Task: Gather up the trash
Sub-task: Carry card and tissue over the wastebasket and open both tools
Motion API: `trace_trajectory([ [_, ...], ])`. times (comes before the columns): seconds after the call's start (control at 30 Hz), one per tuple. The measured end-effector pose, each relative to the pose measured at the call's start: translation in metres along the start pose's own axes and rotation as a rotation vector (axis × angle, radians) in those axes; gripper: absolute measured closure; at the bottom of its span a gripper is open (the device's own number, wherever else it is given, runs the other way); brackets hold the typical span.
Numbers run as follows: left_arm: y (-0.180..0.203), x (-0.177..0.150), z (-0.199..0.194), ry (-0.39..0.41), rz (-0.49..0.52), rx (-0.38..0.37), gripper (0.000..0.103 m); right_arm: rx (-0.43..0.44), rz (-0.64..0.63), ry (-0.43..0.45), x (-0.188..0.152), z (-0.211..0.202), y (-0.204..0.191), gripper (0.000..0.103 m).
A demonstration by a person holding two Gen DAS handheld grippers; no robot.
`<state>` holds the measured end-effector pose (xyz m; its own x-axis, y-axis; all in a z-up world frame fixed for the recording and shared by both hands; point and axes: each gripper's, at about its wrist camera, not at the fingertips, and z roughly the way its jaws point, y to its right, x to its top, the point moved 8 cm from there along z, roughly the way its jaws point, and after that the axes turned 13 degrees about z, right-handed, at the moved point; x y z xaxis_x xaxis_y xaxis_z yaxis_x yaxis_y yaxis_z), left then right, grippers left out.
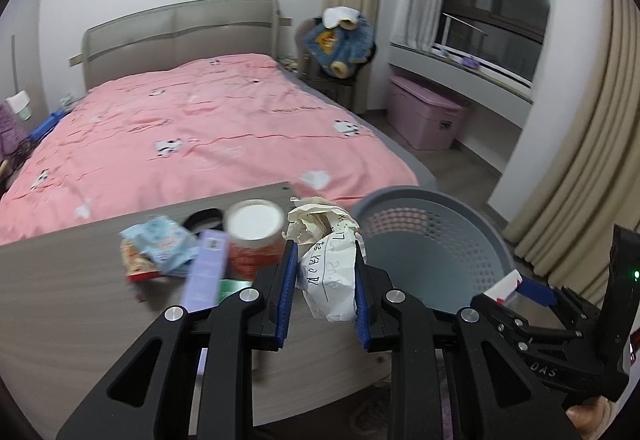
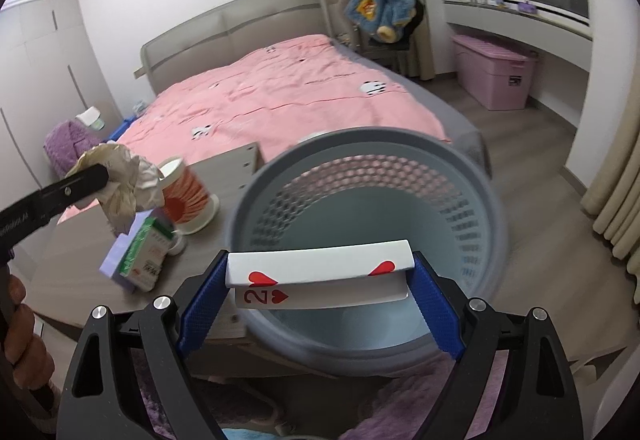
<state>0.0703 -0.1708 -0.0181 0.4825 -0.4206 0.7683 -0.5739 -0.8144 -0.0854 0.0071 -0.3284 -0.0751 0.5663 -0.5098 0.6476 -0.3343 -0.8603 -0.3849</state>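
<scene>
My left gripper (image 1: 325, 276) is shut on a crumpled white paper (image 1: 326, 264) with handwriting, held above the table's right end, just left of the grey perforated basket (image 1: 432, 240). In the right wrist view the same paper (image 2: 124, 180) hangs from the left gripper's finger (image 2: 64, 192). My right gripper (image 2: 320, 280) is shut on a bent playing card (image 2: 320, 260), a two of hearts, spanning its blue pads over the basket (image 2: 360, 208) mouth. The card (image 1: 506, 286) also shows at the basket's right rim in the left wrist view.
On the wooden table (image 1: 60, 300) lie a paper cup (image 1: 254, 236), a purple box (image 1: 206, 272), snack wrappers (image 1: 156, 248) and a green-white box (image 2: 146, 252). A pink bed (image 1: 200, 132) lies behind. A pink storage bin (image 1: 424, 116) and curtains (image 1: 580, 160) stand at the right.
</scene>
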Motion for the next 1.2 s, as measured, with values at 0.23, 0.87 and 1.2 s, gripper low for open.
trace_trajectory([
  [0.23, 0.041, 0.005, 0.032, -0.048, 0.062, -0.057, 0.078, -0.029, 0.047, 0.003, 0.013, 0.008, 0.035, 0.018],
  [0.87, 0.075, 0.009, 0.092, -0.134, 0.119, -0.091, 0.078, -0.053, 0.06, -0.041, 0.024, 0.034, 0.06, 0.018],
  [1.2, 0.076, 0.015, 0.095, -0.128, 0.117, -0.089, 0.072, -0.062, 0.047, -0.048, 0.029, 0.036, 0.061, 0.013],
])
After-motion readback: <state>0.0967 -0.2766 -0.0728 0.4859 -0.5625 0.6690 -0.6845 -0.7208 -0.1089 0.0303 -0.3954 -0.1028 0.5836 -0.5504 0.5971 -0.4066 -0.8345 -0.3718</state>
